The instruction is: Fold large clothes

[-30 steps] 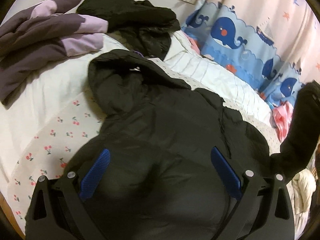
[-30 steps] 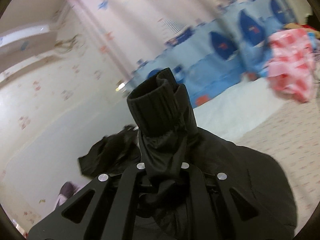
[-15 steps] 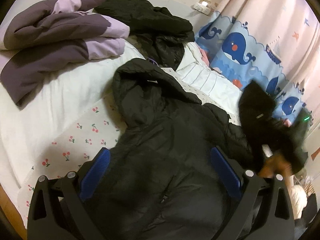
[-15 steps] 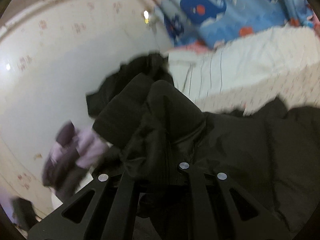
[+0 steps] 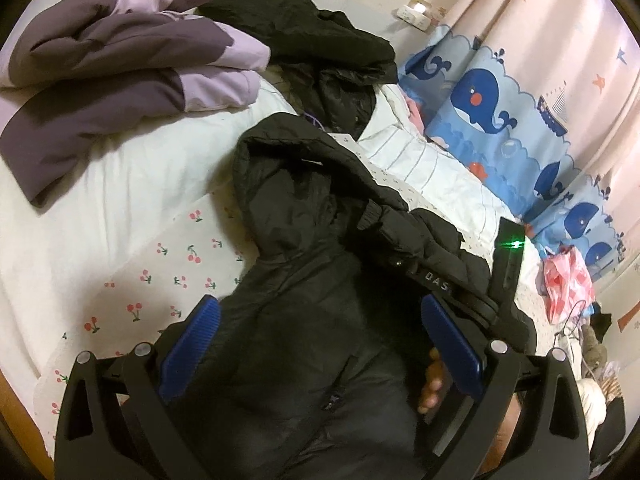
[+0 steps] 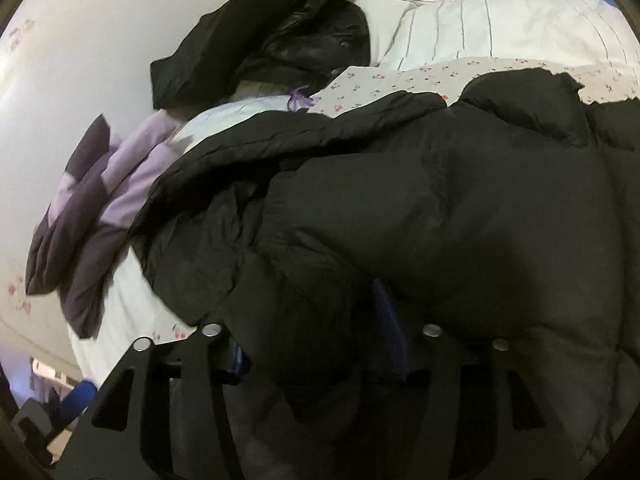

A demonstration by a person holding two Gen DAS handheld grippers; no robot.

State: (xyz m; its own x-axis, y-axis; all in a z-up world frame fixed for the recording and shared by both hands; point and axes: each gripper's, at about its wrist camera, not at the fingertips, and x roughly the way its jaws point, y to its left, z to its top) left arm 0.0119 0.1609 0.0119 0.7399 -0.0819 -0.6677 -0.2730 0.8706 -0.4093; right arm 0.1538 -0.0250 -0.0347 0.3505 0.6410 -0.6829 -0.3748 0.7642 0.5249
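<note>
With the sleeve folded across the black coat, the right claw was opening to let it go, the left claw hung wide above; folding the body comes next.

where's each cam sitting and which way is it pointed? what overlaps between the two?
Left wrist: on the left hand-held gripper, angled down over the black jacket on the bed; blue pads wide apart, person's fingers visible.
Right wrist: on the right hand-held gripper, low over the jacket; jaws opening, fabric between them.
Shared: jacket, purple coat, second black garment.
</note>
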